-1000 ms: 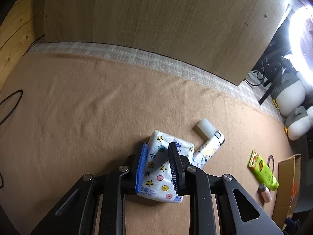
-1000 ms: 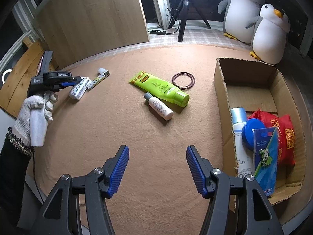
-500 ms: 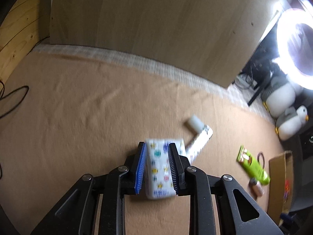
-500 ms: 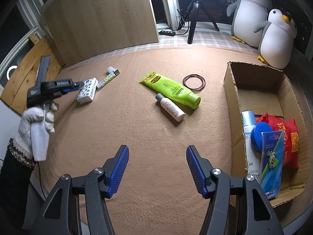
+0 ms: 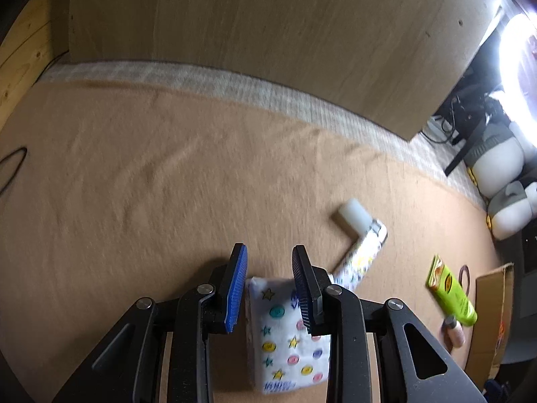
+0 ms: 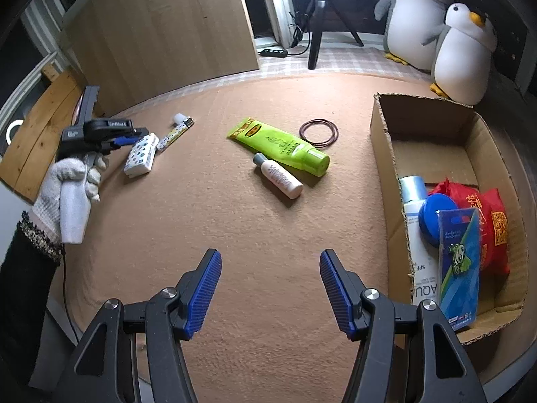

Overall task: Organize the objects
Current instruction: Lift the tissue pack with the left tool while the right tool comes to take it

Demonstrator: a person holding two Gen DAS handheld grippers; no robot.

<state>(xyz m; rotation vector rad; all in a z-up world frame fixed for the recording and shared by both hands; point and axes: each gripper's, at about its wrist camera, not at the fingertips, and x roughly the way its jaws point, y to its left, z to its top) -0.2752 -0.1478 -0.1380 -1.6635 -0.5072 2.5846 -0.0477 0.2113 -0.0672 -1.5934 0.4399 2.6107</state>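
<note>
Left gripper point(image 5: 268, 285) jaws just eased apart, tissue pack point(image 5: 290, 339) loose between them on the blanket; right gripper point(image 6: 270, 290) spread, empty, waiting.

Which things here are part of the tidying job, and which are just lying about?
Part of the job:
tissue pack
patterned tube
green tube
small bottle
hair ties
cardboard box

Just lying about:
penguin toys
tripod
wooden board
</note>
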